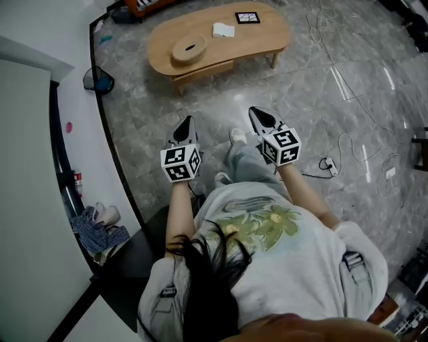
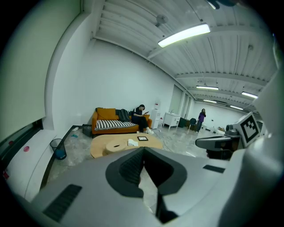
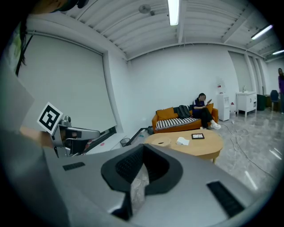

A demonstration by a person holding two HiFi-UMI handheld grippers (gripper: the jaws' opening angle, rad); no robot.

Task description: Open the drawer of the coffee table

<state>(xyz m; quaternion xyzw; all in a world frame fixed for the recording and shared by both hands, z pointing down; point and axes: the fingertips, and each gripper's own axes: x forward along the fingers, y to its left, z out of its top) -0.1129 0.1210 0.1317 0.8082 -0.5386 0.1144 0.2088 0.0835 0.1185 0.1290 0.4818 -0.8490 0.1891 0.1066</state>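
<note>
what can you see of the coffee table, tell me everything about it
The coffee table is a low, bean-shaped piece in light wood, standing level on the grey stone-look floor, near the top of the head view. A shallow drawer under its near edge looks shut. Short wooden legs hold it up. On top rest a round wooden dish, a white folded item and a black-framed square. Nothing else touches it.

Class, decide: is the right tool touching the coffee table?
Apart. The head view shows the right tool held near the person's legs, with a wide stretch of grey floor between its tip and the coffee table.
</note>
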